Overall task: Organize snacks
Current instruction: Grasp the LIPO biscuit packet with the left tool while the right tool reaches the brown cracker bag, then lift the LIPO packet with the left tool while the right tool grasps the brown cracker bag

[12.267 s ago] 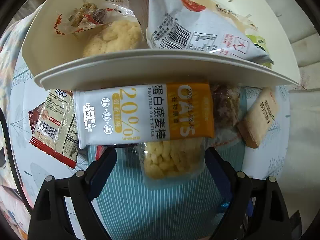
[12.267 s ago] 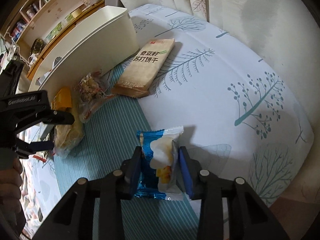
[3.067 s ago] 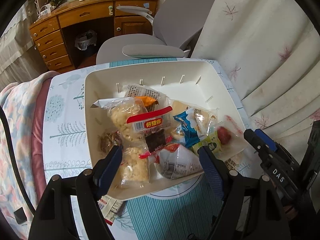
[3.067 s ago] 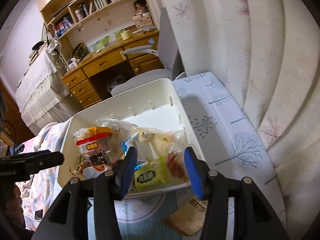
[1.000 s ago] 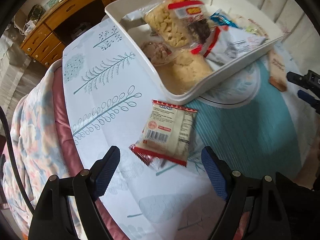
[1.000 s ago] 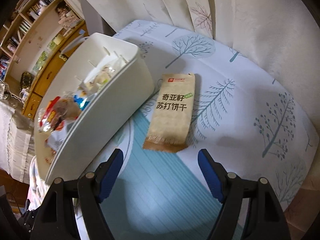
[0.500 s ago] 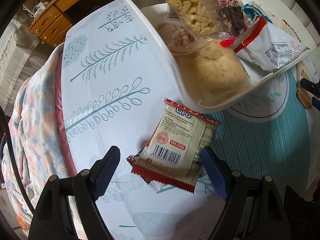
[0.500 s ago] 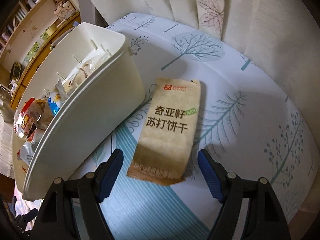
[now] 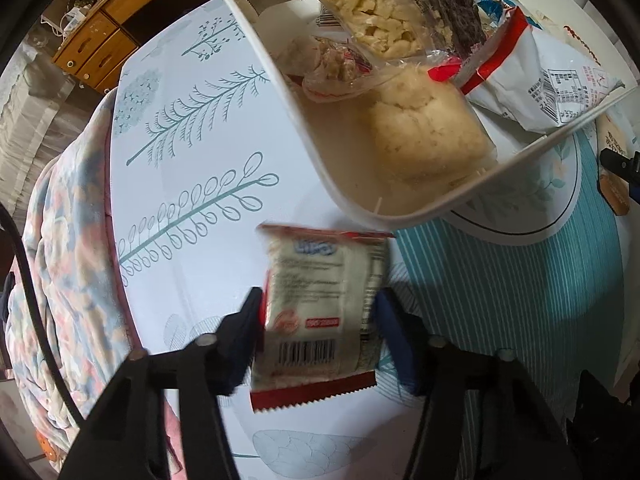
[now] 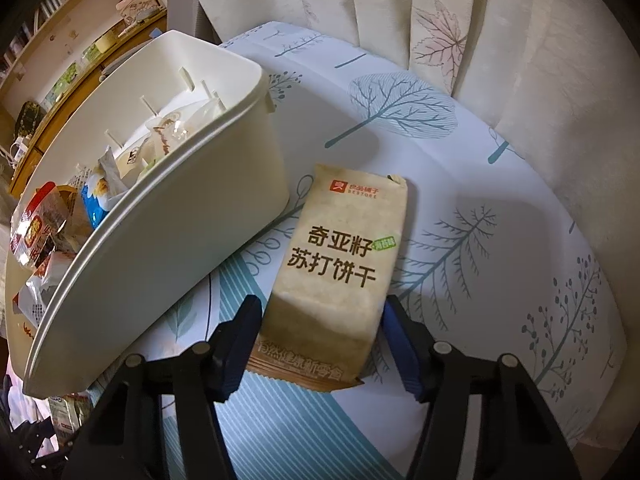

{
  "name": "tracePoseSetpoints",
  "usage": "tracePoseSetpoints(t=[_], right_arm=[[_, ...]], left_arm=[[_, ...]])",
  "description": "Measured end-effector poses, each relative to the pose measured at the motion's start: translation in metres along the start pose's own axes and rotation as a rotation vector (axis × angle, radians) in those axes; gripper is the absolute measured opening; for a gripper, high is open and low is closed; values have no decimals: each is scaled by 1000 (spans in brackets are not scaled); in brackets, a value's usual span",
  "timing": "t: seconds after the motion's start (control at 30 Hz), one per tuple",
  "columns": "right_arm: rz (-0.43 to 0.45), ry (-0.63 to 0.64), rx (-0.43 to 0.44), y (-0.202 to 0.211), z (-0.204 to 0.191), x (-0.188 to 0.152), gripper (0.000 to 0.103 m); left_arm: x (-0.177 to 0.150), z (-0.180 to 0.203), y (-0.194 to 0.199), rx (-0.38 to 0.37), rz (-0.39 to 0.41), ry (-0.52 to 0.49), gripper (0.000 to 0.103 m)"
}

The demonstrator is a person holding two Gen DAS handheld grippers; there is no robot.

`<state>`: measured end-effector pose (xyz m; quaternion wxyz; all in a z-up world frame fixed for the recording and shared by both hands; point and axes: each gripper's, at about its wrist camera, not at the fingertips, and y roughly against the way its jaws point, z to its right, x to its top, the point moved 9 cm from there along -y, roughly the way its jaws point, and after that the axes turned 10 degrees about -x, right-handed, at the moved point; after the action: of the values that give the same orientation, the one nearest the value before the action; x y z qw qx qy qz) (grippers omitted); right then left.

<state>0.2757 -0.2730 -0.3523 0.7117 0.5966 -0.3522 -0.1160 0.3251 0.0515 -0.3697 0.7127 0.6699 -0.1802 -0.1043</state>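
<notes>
- My left gripper (image 9: 318, 322) was closing, its jaws touching the red-edged packet (image 9: 320, 308) between them.
- My right gripper (image 10: 320, 336) was closing around the brown cracker pack (image 10: 340, 272).

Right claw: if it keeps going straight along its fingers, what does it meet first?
The tan cracker packet, already between the closing right claw fingers; directly beneath that lies the tablecloth, though depth is hard to judge.

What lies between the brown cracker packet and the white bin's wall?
Only bare tablecloth, in the right wrist view. The brown cracker packet lies beside the white bin, apart from its wall, with nothing else in the gap.
</notes>
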Motion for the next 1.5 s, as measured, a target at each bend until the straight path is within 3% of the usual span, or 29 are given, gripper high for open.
tracePoseSetpoints(t=[0.1,0.4,0.43,0.47,0.53,0.67,0.93,1.07,1.2,1.33,1.5], right_arm=[[-10,5,8,1,-2,0,59],[-82,-42,26,5,5,-15,58],[-87,-50,30,7,6,-18,52],[-80,-66,39,11,8,-19,36],[-71,-80,66,18,10,-19,24],[-98,-110,92,25,17,-28,16],[-71,-163,117,38,15,-35,18],[-83,-165,120,34,6,-33,41],[-82,-133,93,29,-3,-29,43],[-86,-99,39,22,-10,-26,55],[-76,-72,-21,15,-12,-22,59]], left_arm=[[-1,1,2,-5,0,-12,45],[-20,0,14,12,-35,-29,43],[-22,1,17,10,-35,-27,43],[-25,0,21,8,-31,-26,43],[-30,0,29,4,-24,-28,43],[-40,-1,47,-15,-14,-31,43],[-53,-7,78,-54,47,-37,43],[-55,-10,88,-76,80,-26,42],[-53,-16,94,-106,113,-12,42],[-50,-17,101,-132,146,-6,42],[-45,-19,112,-178,205,2,42]])
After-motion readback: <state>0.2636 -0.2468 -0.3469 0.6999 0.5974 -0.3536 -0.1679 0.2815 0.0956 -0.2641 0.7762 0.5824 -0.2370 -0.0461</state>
